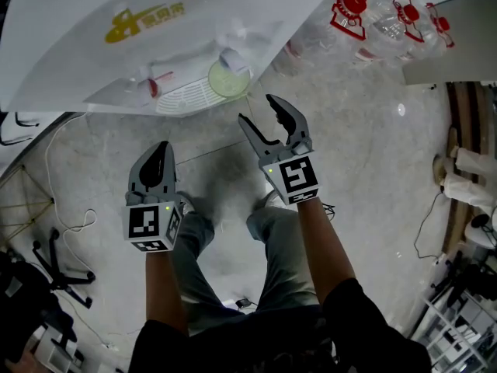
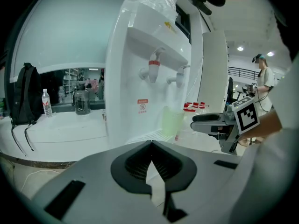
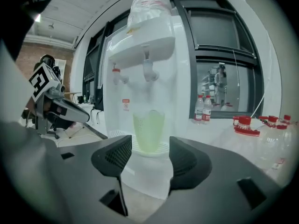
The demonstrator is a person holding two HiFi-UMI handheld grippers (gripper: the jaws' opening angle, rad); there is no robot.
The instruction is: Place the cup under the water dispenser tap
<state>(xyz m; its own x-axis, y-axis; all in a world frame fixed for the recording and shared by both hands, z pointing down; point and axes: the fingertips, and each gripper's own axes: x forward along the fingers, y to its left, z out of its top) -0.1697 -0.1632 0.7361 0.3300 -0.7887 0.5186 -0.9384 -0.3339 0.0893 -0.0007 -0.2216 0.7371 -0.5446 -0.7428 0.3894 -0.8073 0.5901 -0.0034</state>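
Two tongs, both empty: the right tongs [image 3: 149, 155] gape nearest the pale green translucent plastic cup [image 3: 148, 132], upright at centre frame dead ahead under the white water dispenser's [image 3: 140, 45] tap, the left tongs [image 2: 149, 149] pinched shut.

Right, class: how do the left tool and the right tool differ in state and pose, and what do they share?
The left tool has its jaws together; the right tool has them apart. In the head view the right tool reaches nearer the water dispenser than the left tool. The right tool faces the green cup squarely; the left tool sees it off to one side. Both are empty.
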